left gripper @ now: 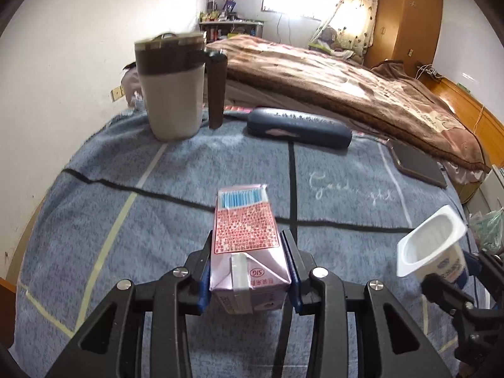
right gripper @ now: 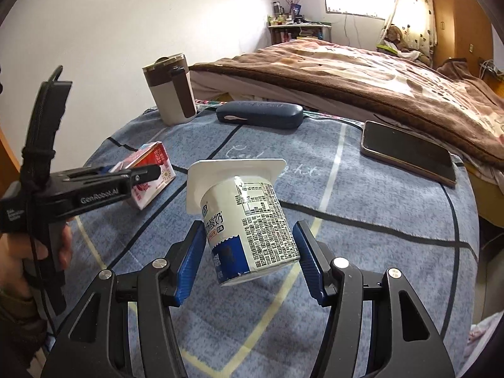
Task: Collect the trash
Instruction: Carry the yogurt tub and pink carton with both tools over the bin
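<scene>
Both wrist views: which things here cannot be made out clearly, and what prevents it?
- Milk carton, left wrist view: whether it rests on the blue cloth is hidden by the carton itself.
- Yogurt cup: its base is hidden in the left wrist view by the right gripper.
- Mug, left wrist view: lid blurred.
- Shelf items, right wrist view: too small.
- No bin in view.

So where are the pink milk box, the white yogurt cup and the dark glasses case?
Pink milk carton [left gripper: 247,236]: left wrist view, its red label.
White yogurt cup [right gripper: 252,223]: right wrist view, printed side.
Dark blue glasses case [right gripper: 260,114]: right wrist view, lid.
</scene>
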`<action>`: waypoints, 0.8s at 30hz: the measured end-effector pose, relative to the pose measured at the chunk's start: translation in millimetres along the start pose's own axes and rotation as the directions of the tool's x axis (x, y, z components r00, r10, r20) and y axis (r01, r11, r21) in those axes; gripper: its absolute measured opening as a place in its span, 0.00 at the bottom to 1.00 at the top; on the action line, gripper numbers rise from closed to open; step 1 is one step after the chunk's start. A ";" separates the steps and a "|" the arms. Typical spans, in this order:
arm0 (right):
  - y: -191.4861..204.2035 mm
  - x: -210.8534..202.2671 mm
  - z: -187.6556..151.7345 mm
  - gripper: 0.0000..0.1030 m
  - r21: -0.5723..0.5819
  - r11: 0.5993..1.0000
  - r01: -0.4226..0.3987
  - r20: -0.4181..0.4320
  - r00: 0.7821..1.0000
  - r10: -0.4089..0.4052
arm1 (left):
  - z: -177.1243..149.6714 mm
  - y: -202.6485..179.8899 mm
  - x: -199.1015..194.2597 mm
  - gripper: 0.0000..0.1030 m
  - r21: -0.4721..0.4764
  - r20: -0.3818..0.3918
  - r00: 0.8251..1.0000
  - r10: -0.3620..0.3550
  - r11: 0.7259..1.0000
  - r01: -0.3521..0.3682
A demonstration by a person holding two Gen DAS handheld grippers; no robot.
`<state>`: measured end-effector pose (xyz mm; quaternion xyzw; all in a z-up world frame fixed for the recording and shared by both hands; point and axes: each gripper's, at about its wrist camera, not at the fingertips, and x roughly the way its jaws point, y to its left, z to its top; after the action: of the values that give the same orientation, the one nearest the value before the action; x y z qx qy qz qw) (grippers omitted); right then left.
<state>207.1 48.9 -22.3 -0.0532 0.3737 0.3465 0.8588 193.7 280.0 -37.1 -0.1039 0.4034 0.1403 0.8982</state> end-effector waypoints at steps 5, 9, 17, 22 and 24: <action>1.7 -2.0 -1.8 0.57 0.001 1.000 0.000 0.001 1.000 0.000 | -1.1 5.3 3.9 0.40 -0.037 -0.009 1.000 0.026 0.999 -0.027; 1.5 -0.9 -2.1 0.57 0.003 1.000 -0.001 -0.002 1.000 0.001 | 1.9 9.1 8.4 0.40 -0.069 -0.011 1.000 0.028 0.997 -0.029; 1.4 -1.0 -3.5 0.57 0.013 1.000 0.004 -0.004 1.000 -0.004 | -1.3 2.9 1.9 0.38 -0.038 0.008 1.000 0.020 0.999 -0.019; -0.3 -10.0 -5.2 0.57 0.030 0.999 0.010 0.014 1.000 -0.010 | -2.6 -7.9 -15.9 0.38 -0.015 0.033 0.999 -0.004 1.000 0.004; -0.8 -16.8 -6.7 0.57 0.036 0.999 0.014 0.024 1.000 -0.014 | -5.0 -14.4 -25.4 0.38 0.004 0.046 0.999 -0.010 1.000 0.010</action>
<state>195.5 36.6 -15.8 -0.0361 0.3691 0.3343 0.8664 178.9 260.7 -20.1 -0.1011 0.3822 0.1376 0.9082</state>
